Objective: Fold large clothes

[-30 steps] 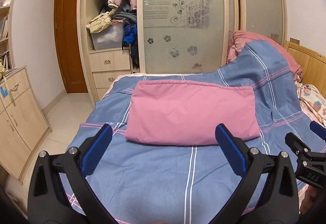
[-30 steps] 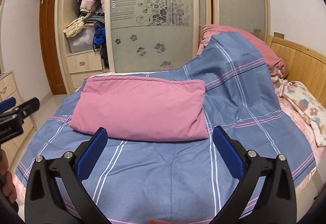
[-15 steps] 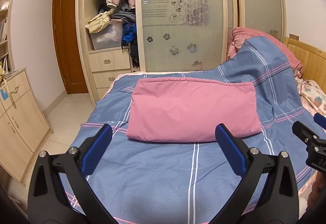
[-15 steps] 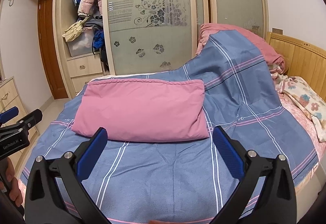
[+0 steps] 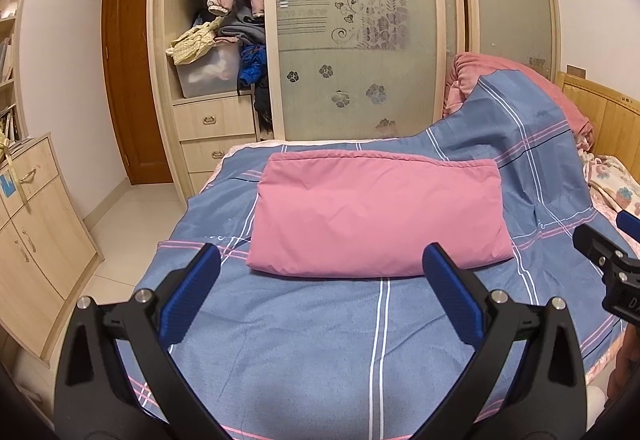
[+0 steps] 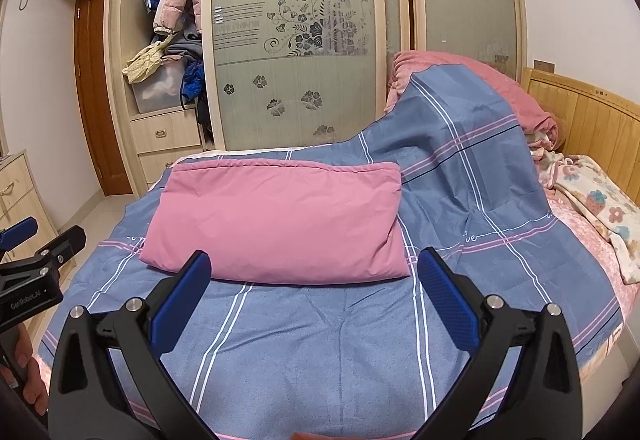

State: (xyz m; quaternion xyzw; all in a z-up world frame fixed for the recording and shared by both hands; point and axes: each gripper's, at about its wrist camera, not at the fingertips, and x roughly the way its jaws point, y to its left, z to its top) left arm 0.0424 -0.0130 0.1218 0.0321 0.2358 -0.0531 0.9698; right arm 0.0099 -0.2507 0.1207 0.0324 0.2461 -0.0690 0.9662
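A pink folded quilt-like garment (image 5: 376, 212) lies flat in a neat rectangle on the blue plaid bed cover (image 5: 312, 352); it also shows in the right wrist view (image 6: 280, 220). My left gripper (image 5: 320, 260) is open and empty, held above the cover just short of the pink fold's near edge. My right gripper (image 6: 314, 264) is open and empty, also just short of that near edge. Each gripper shows at the edge of the other's view: the right one (image 5: 608, 268), the left one (image 6: 36, 252).
A wardrobe with frosted sliding doors (image 5: 356, 40) and an open clothes section (image 5: 224, 24) stands beyond the bed. A wooden headboard (image 6: 588, 128) and floral blanket (image 6: 600, 208) are at right. A low cabinet (image 5: 36, 240) and tiled floor (image 5: 128, 224) are at left.
Both grippers have drawn back and risen slightly, so the pink fold sits a little farther away. Both stay open and empty. The fold has not moved.
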